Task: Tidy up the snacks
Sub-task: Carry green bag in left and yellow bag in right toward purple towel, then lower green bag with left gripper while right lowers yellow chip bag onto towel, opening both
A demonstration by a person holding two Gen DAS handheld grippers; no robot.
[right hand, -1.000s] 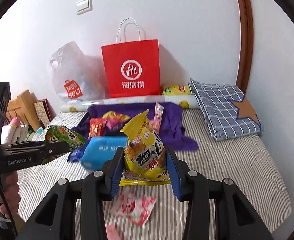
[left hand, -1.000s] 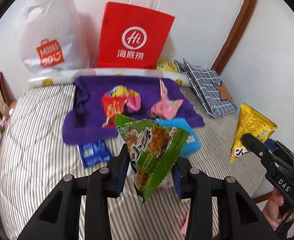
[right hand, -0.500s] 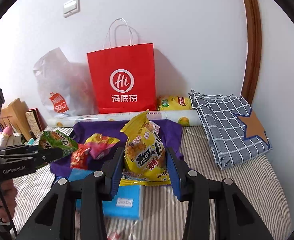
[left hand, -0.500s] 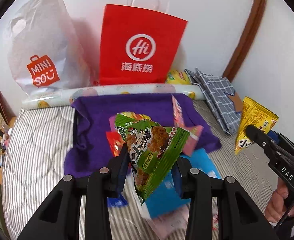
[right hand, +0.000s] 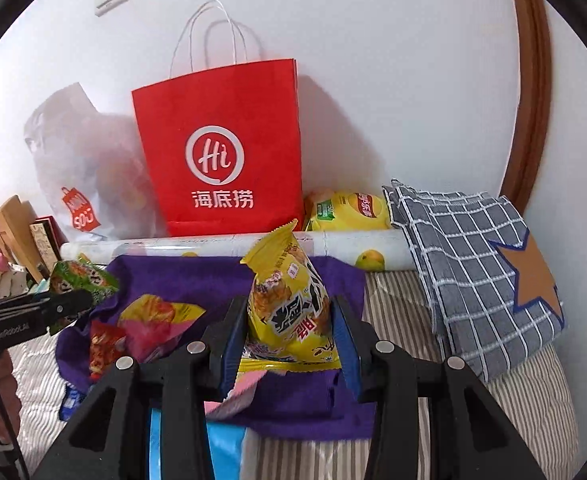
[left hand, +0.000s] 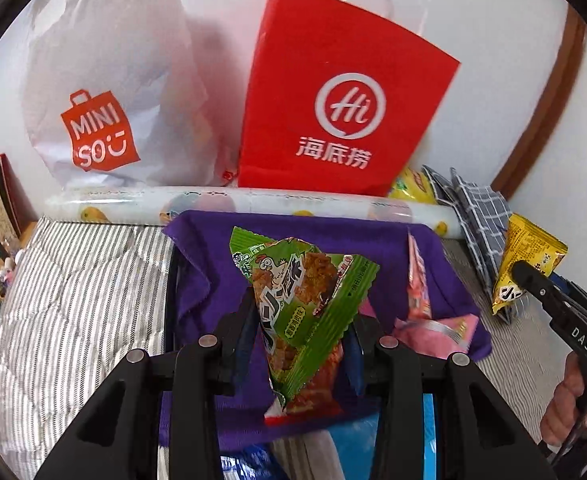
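Observation:
My left gripper (left hand: 299, 340) is shut on a green snack packet (left hand: 305, 296) and holds it above the purple cloth (left hand: 209, 264). My right gripper (right hand: 289, 340) is shut on a yellow snack packet (right hand: 289, 304), also above the purple cloth (right hand: 181, 280). The yellow packet also shows at the right of the left wrist view (left hand: 529, 260); the green packet shows at the left of the right wrist view (right hand: 81, 280). Red and pink snack packets (right hand: 141, 328) lie on the cloth. A red paper bag (left hand: 341, 104) stands at the wall behind it.
A white Miniso plastic bag (left hand: 105, 92) stands left of the red bag. A rolled printed sheet (left hand: 253, 204) lies along the cloth's far edge. A folded checked cloth (right hand: 473, 272) and yellow chip bag (right hand: 345, 210) lie at right. A blue box (right hand: 221, 452) lies below.
Both grippers have moved forward toward the wall with their packets, from over the striped bed and blue box to over the purple cloth. The bags look nearer.

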